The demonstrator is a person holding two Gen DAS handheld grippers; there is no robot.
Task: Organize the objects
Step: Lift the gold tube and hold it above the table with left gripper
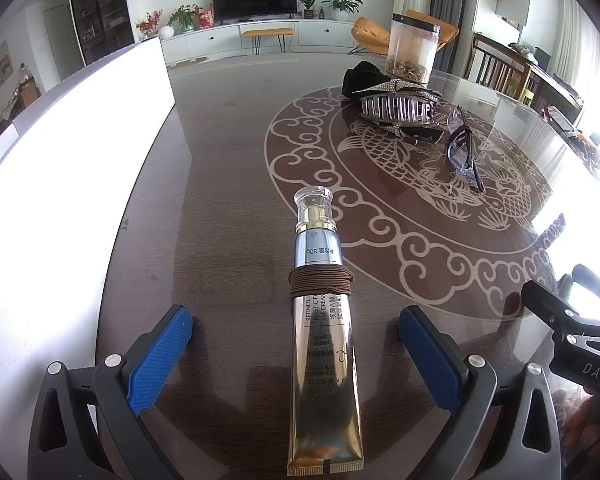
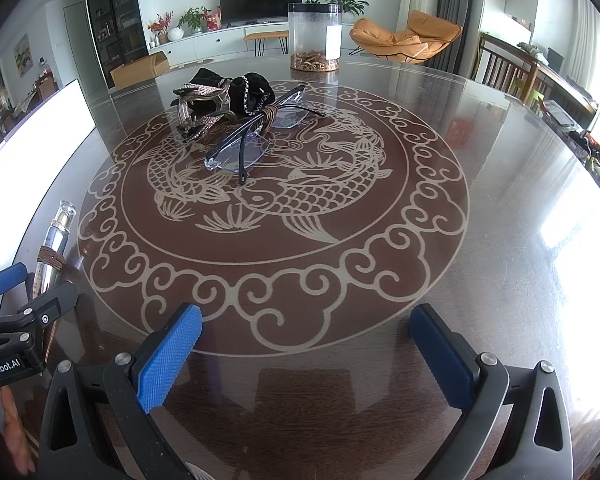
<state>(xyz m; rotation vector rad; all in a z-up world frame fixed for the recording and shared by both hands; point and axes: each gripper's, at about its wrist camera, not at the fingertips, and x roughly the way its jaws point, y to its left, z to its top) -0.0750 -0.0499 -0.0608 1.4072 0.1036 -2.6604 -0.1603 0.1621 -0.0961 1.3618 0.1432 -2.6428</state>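
While your left gripper (image 1: 296,356) stands with its jaws spread wide, the eye cream tube (image 1: 322,340) lies flat on the table (image 1: 228,200) in the gap between the blue pads (image 1: 160,356), touching neither one. The tube's long axis runs straight along your line of sight: its crimped gold end sits nearest you, low in the left wrist view, and its clear cap (image 1: 313,208) points away, toward the middle of the table. A brown hair tie (image 1: 321,281) is wound several times around the tube, about where the silver neck meets the gold body.

Your right gripper (image 2: 306,354) is likewise spread open, with nothing between its fingers; only bare tabletop and the curling border of the fish inlay (image 2: 276,196) show there. From this side the same tube appears far to the left, just beside the left gripper's blue pad and black frame.

Farther out, well apart from both tools, a cluster sits on the inlay. A pair of glasses (image 2: 240,148) lies folded, its arms crossed over the lenses, with brown cord wrapped at the hinge end. Just beyond it and touching it is a rhinestone hair claw (image 2: 202,110), and behind that a black velvet pouch (image 2: 228,80). Past these stands a clear jar (image 2: 315,36) with a dark lid and brown bits in its bottom. A bright white board (image 1: 80,140) stands along the table's left side.
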